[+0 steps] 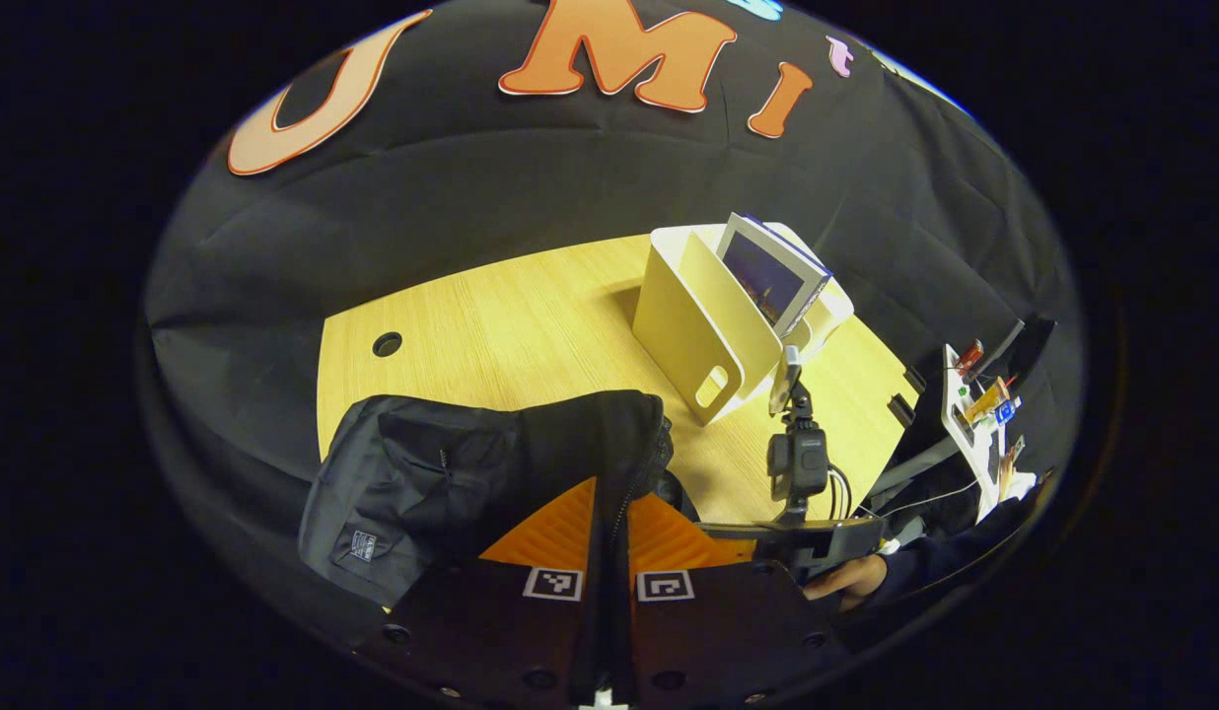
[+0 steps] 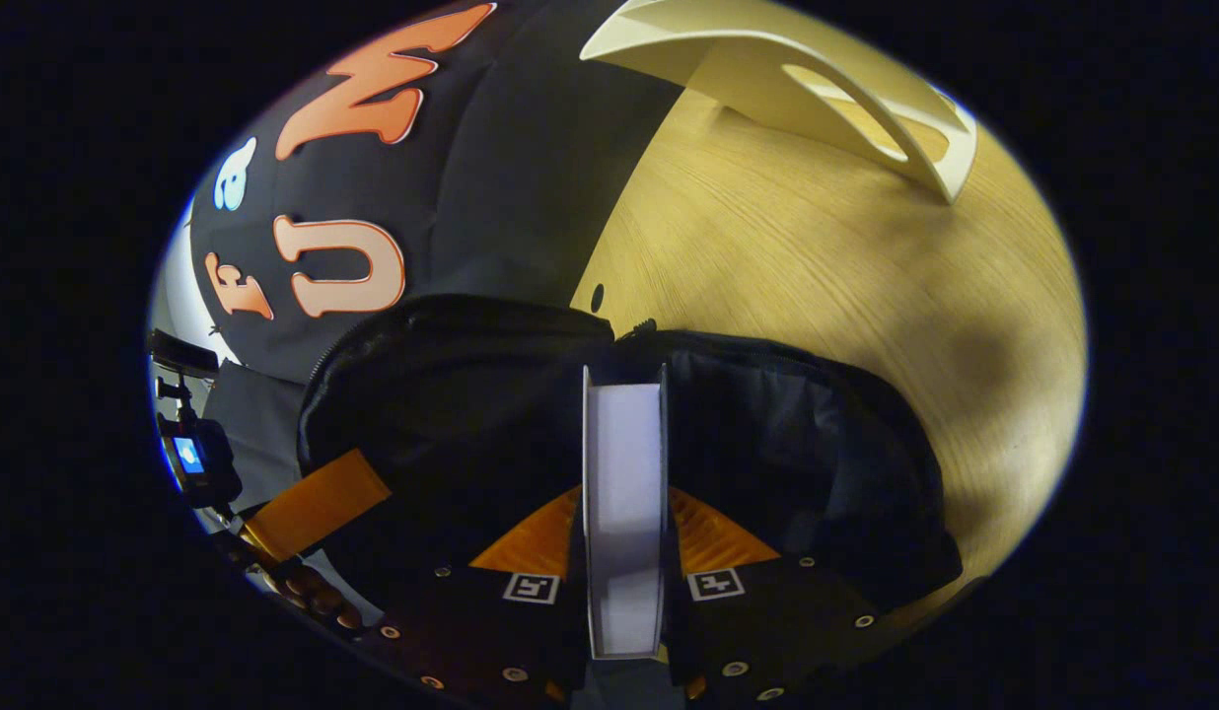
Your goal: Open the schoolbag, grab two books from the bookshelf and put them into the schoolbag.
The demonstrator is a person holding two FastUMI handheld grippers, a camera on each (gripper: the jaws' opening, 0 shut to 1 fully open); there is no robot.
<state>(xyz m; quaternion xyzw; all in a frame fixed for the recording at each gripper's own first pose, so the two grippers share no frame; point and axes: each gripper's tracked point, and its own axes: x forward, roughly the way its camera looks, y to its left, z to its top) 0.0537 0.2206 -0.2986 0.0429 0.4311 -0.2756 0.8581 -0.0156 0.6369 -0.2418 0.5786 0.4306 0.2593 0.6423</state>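
The black schoolbag (image 1: 422, 483) lies on the wooden table, and my left gripper (image 1: 609, 508) is shut on the zipper edge of its opening. My right gripper (image 2: 624, 498) is shut on a book (image 2: 624, 434), whose pale page edge stands upright over the dark open mouth of the schoolbag (image 2: 452, 394). The cream bookshelf (image 1: 693, 330) stands behind the bag and holds another book (image 1: 767, 276) leaning in a slot. In the right gripper view, one of the left gripper's fingers (image 2: 314, 508) reaches to the bag's left rim.
The table (image 1: 491, 325) has a round cable hole (image 1: 387, 344) near its far left. The right gripper's camera body (image 1: 797, 463) and a hand (image 1: 846, 582) sit right of the bag. A stand with small items (image 1: 974, 404) is off the table's right edge.
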